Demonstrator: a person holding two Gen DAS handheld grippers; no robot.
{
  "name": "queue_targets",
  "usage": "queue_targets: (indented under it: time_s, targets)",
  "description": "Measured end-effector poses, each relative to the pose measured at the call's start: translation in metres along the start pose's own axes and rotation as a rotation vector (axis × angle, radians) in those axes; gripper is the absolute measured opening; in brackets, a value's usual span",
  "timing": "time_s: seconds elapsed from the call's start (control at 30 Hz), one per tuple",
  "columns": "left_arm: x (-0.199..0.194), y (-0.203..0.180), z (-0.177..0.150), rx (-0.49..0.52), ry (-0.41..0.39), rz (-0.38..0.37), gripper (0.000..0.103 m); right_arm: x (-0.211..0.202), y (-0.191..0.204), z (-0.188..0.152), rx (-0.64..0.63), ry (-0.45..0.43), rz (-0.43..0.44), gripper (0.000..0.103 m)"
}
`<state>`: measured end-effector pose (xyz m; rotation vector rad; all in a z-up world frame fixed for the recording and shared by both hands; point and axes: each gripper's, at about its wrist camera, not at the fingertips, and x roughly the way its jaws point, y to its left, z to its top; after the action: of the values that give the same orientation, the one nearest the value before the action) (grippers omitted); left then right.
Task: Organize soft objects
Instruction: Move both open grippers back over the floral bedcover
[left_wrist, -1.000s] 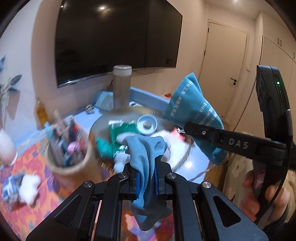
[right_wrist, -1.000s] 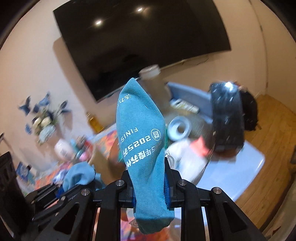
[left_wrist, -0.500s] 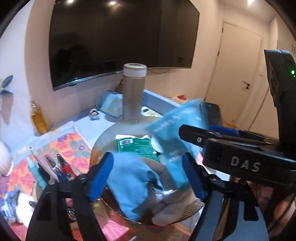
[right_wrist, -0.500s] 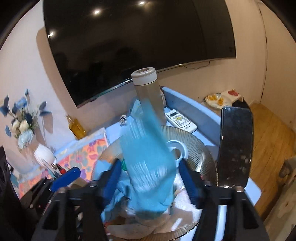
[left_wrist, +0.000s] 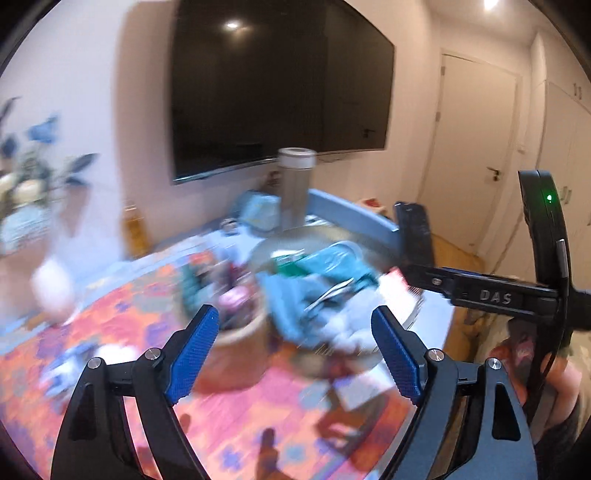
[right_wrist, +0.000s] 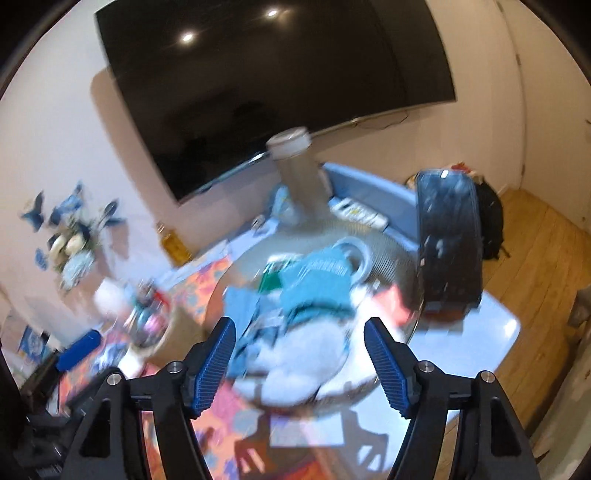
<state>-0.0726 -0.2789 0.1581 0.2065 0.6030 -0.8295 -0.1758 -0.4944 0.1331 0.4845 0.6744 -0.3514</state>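
Socks (right_wrist: 314, 284), pinched in both grippers a second ago, now lie in the glass bowl (right_wrist: 391, 243); left gripper (left_wrist: 295, 350) and right gripper (right_wrist: 301, 358) jaws are opening, empty.

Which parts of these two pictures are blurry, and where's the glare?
Left wrist view: the left tongs are sharp, opening, nothing between them; the bowl of cloths and patterned mat smear with motion. Right wrist view: the right tongs, also opening and empty, are crisp; the bowl is blurred. Ceiling lights glare on the television; both views bulge, fisheye.
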Motion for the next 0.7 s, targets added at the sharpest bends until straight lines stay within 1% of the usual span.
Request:
queue_targets:
  time_s: [0.07,0.13,0.23,0.3,0.33,0.37,0.4,0.47,0.53,0.6,0.63,0.7]
  targets:
    - [-0.021,0.019,-0.014,-0.016,0.013,0.026,0.088,-0.002,0.013,-0.014,-0.051,0.053,0.009,0.071]
    - [-0.047,0.043,-0.032,-0.04,0.021,0.075,0.088,-0.006,0.031,-0.026,-0.12,0.088,0.015,0.071]
    - [-0.085,0.08,-0.053,-0.089,0.012,0.168,0.088,-0.016,0.066,-0.046,-0.236,0.104,0.038,0.071]
    - [-0.105,0.104,-0.062,-0.13,0.005,0.222,0.088,-0.022,0.097,-0.061,-0.327,0.108,0.08,0.073]
    - [-0.121,0.122,-0.069,-0.173,-0.003,0.255,0.088,-0.023,0.109,-0.066,-0.359,0.107,0.093,0.075]
    - [-0.128,0.133,-0.072,-0.201,-0.009,0.27,0.088,-0.024,0.128,-0.074,-0.407,0.099,0.114,0.077]
    - [-0.143,0.153,-0.08,-0.259,-0.018,0.294,0.088,-0.023,0.145,-0.081,-0.445,0.096,0.133,0.082]
    - [-0.159,0.178,-0.094,-0.331,-0.024,0.33,0.088,-0.018,0.172,-0.095,-0.499,0.106,0.159,0.084]
    - [-0.172,0.203,-0.115,-0.374,-0.02,0.403,0.088,-0.007,0.199,-0.108,-0.541,0.135,0.202,0.084]
    - [-0.173,0.22,-0.134,-0.405,0.011,0.455,0.088,0.012,0.22,-0.119,-0.543,0.182,0.264,0.084]
    - [-0.169,0.23,-0.144,-0.422,0.035,0.472,0.088,0.02,0.226,-0.124,-0.533,0.206,0.284,0.084]
    - [-0.158,0.245,-0.166,-0.456,0.083,0.484,0.088,0.048,0.24,-0.134,-0.485,0.284,0.341,0.084]
